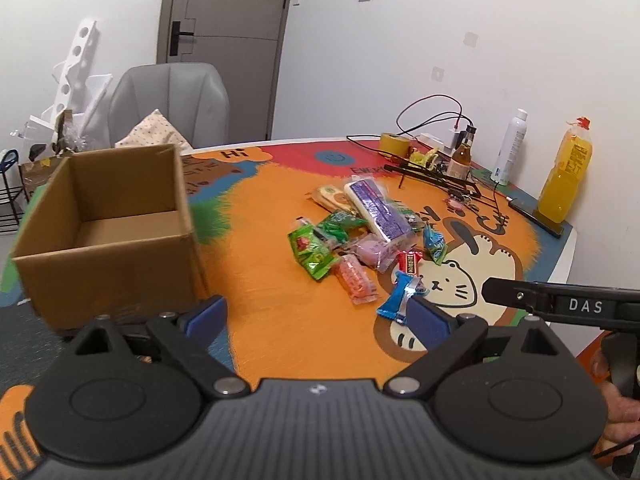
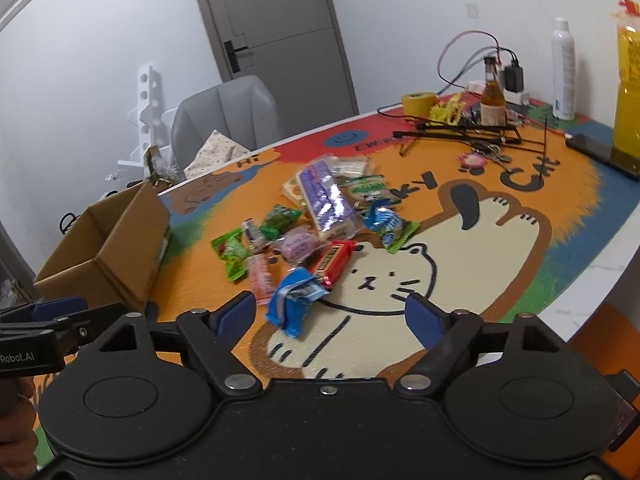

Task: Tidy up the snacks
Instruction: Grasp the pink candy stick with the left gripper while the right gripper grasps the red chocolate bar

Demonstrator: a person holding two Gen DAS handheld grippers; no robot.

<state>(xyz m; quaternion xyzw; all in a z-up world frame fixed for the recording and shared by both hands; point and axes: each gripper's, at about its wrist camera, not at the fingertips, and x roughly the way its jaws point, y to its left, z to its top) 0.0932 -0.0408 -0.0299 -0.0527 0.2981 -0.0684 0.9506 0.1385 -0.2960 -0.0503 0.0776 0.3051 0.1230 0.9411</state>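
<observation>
Crinkly foil and plastic snack packets lie in a loose heap near the middle of the table, on an orange mat printed with a cartoon cat. A long purple-and-white pack rests on top at the far side, green packets sit to the left, a pink one and a small red one lie closer, and a blue wrapper is nearest of all. An open cardboard box, with nothing visible inside, stands on the mat left of the heap, apart from it. Both grippers hover short of the snacks: the left gripper has its blue pads spread wide with nothing between them, and the right gripper is also parted and holds nothing. Along the far edge by the wall stand a yellow tape roll, a small brown bottle, a white spray can and a large orange drink bottle, among tangled cables.
</observation>
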